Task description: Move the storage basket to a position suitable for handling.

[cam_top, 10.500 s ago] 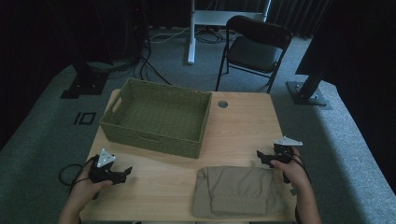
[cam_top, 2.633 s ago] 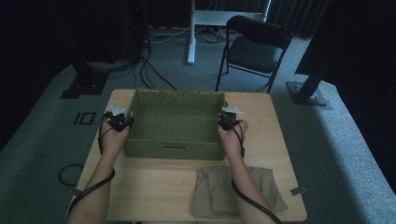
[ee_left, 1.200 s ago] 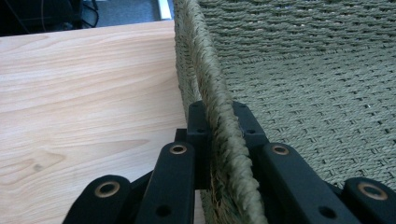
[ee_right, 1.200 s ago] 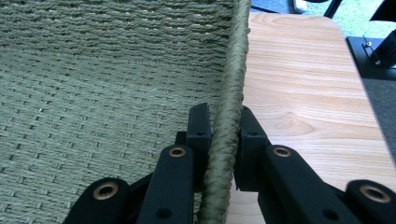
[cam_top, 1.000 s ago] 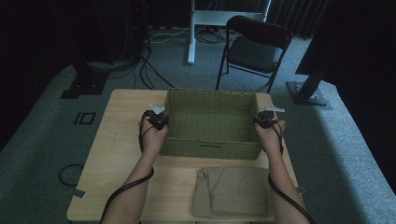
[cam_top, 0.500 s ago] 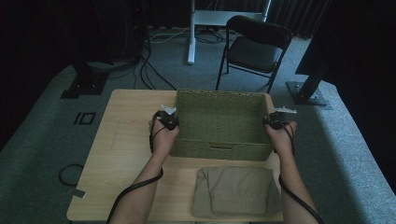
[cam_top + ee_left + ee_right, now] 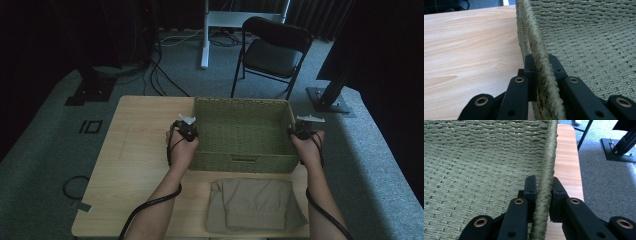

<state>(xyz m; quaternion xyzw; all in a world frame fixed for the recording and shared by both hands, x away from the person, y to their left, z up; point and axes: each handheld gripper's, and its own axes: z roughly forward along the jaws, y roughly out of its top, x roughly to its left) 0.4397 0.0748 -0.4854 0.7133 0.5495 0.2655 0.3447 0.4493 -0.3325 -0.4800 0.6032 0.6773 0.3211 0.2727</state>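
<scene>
Slid toward 3 o'clock, the green woven rectangular basket (image 7: 242,132) stays pinched at both side rims by left gripper (image 7: 186,131) and right gripper (image 7: 302,131), folded khaki cloth (image 7: 256,205) at 6 o'clock unpacked.

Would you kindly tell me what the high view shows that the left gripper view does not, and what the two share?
High view alone: the folded grey-green garment at the table's near edge, the right gripper shut on the basket's right rim, the black chair behind. Left gripper view alone: the left gripper with one jaw on each side of the braided rim. Both: the green woven basket and the wooden table.
</scene>
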